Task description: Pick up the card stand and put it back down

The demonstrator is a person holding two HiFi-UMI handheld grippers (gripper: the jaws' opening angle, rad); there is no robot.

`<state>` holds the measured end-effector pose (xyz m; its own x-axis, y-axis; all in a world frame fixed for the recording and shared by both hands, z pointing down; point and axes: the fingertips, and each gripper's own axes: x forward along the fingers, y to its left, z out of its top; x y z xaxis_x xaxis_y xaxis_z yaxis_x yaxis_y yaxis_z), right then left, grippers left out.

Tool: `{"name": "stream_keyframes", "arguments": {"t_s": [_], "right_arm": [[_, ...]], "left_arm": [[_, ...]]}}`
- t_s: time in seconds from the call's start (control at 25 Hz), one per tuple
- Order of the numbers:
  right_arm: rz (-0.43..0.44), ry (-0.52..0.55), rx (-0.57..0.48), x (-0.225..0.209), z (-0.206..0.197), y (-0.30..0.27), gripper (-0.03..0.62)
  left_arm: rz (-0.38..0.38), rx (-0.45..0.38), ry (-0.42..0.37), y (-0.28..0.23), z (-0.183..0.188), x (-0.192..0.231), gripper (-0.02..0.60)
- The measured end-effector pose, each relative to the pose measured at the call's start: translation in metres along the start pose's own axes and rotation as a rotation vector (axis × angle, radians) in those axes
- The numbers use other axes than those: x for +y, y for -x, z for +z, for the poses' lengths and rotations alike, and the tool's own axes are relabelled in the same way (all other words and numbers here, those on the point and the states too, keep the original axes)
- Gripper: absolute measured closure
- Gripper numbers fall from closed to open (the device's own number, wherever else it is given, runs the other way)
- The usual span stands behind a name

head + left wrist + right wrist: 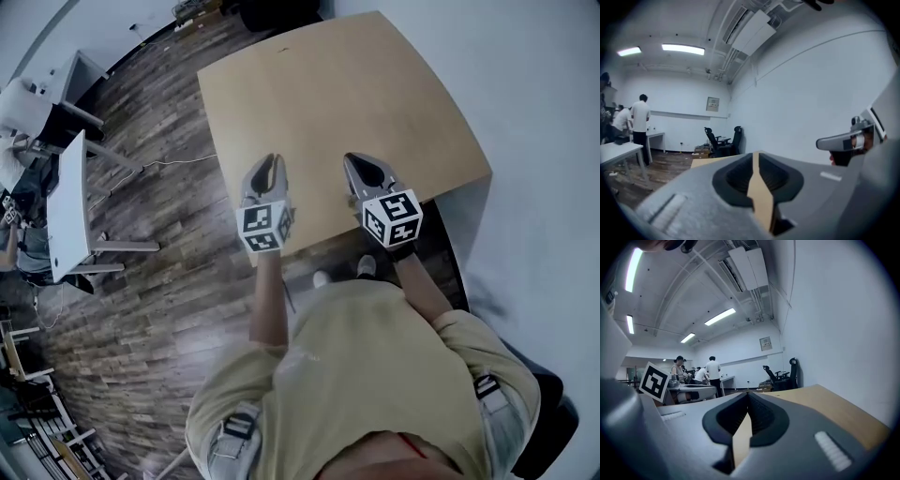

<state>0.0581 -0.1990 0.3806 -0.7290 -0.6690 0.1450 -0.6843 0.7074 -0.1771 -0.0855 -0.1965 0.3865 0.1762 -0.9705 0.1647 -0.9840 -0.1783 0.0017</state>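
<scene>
No card stand shows in any view. The bare wooden table (pixel 347 103) lies ahead of me, and both grippers hover side by side over its near edge, pointing roughly level across it. My left gripper (pixel 272 159) has its jaws drawn together to a thin slit, with only table top showing through, in the left gripper view (pixel 753 154). My right gripper (pixel 354 159) is shut, its tips meeting with nothing between them (pixel 748 393). Each gripper shows at the edge of the other's view: the right one (pixel 843 140) and the left one's marker cube (pixel 655 380).
A white wall (pixel 544 112) runs along the table's right side. White desks (pixel 67 211) stand on the wood floor to the left. Black office chairs (pixel 723 139) sit beyond the table's far end, and several people stand at desks in the background (pixel 711 371).
</scene>
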Motion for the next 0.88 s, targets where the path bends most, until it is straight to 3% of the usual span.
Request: {"name": "stream_keyframes", "arguments": {"t_s": [0.12, 0.52, 0.88], "right_arm": [[0.012, 0.016, -0.019, 0.009, 0.005, -0.005, 0.589], [-0.082, 0.120, -0.008, 0.013, 0.011, -0.005, 0.589], [-0.040, 0.120, -0.015, 0.010, 0.006, 0.007, 0.589]], "left_arm": [[0.042, 0.006, 0.009, 0.010, -0.004, -0.002, 0.572], [0.110, -0.106, 0.035, 0.039, 0.017, -0.017, 0.580], [0.110, -0.069, 0.046, 0.039, 0.000, -0.037, 0.580]]}}
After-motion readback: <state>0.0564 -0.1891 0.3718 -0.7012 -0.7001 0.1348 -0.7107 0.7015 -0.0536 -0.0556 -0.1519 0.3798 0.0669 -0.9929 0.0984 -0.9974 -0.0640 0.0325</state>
